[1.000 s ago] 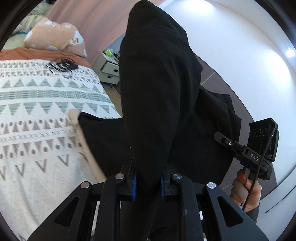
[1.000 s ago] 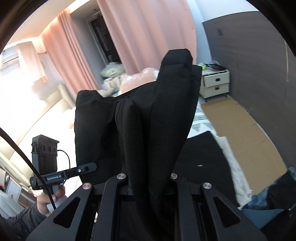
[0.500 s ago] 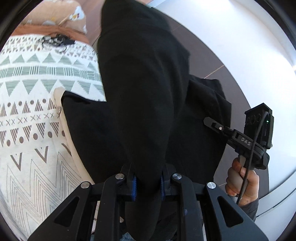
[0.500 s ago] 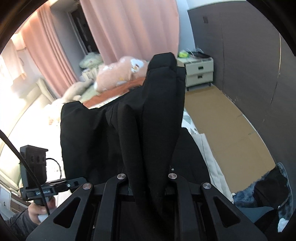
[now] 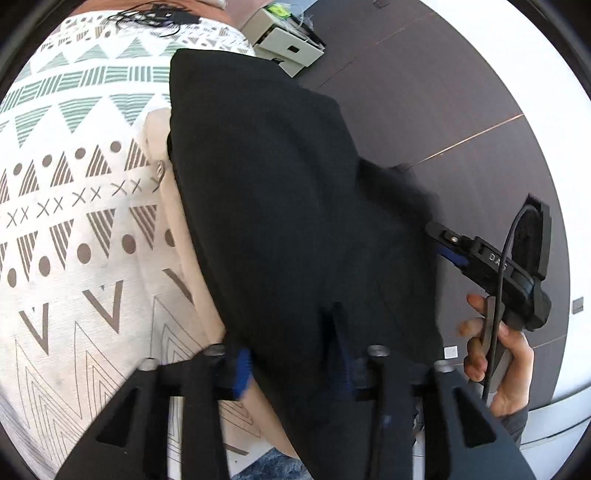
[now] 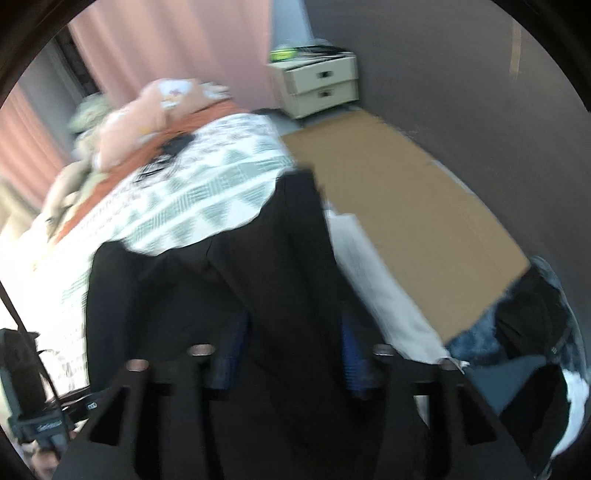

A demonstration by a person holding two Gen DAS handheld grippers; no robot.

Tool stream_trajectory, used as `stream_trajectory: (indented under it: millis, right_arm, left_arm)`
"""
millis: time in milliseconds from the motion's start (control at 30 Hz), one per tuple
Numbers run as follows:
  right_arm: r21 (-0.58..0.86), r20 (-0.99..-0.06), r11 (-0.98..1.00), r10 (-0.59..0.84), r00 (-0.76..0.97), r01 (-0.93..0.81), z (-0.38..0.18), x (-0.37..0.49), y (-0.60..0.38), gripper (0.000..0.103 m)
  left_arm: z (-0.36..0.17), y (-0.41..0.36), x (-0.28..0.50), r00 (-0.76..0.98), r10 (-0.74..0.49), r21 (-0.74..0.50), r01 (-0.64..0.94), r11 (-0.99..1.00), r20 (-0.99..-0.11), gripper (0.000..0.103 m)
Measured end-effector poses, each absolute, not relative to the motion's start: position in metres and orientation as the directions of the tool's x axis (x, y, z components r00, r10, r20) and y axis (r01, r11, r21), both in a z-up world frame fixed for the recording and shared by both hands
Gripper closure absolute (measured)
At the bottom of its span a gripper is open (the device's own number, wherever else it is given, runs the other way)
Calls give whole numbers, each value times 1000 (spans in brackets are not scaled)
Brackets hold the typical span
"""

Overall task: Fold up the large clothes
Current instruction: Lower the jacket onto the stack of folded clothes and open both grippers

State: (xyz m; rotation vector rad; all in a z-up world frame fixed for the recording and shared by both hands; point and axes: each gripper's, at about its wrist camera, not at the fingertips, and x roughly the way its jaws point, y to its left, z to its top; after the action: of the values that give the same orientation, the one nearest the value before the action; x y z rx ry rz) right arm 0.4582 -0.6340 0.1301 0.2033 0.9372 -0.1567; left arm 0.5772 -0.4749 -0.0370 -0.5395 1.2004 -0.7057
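Observation:
A large black garment [image 5: 288, 206] lies draped over the edge of the bed's patterned cover [image 5: 74, 184]. Its near end runs between the fingers of my left gripper [image 5: 293, 371], whose jaws are opening, the blue pads [image 5: 242, 373] standing apart from the cloth. In the right wrist view the same garment [image 6: 258, 277] passes between the fingers of my right gripper [image 6: 291, 354], also opening, with its blue pads [image 6: 354, 354] wide of the fabric. The right gripper [image 5: 439, 240] shows at the garment's right edge, held by a hand [image 5: 498, 362].
A beige cloth [image 5: 184, 236] lies under the garment on the bed. Black cables [image 5: 155, 18] and pink pillows [image 6: 162, 110] are at the far end. A nightstand [image 6: 317, 85], flat cardboard [image 6: 406, 206] and a dark clothes pile [image 6: 524, 332] occupy the floor beside the bed.
Both grippers came down and laid the hanging garment onto the bed. Both pairs of jaws, shut on the cloth before, now stand apart around it.

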Motion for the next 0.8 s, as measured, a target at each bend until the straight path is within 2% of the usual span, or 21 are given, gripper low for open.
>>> stream_trajectory:
  millis: [33,67,100,233,567,700,733,800]
  right_arm:
    - [97,-805,967,-64,590,237,132,452,-635,32]
    - [109,-796,962,-66,602,250,136,442,-638,32]
    - [114,-790,957,-75,609,266,142,434,-641,32]
    - [128,-765,936,-116,634,327,152,370,-645,31]
    - [335,-719,845,-56,693,417,113,207,-644,31]
    - [339,-709,803,-125,694,491,106,174,-648,31]
    - [374,-702,796,-93,706,477,103,172,-647,31]
    - [427,-697,784,-32,716,450,95,176,-642,31]
  left_arm:
    - [-38,-475,577,193,-750,-720,209,661,-633,44]
    - [-37,-474,575,192,-755,-723,218,656,-627,32]
    - [-35,-473,572,197,-756,-720,230,655,-625,24]
    - [-24,-464,562,233,-748,-691,288,663,-621,23]
    - [-5,-439,556,329,-729,-645,339,684,-600,24]
    - [-6,-438,553,312,-728,-639,349,686,-611,37]
    - [-5,-440,561,309,-724,-637,346,689,-617,39]
    - [-14,-444,567,293,-731,-642,350,682,-617,50]
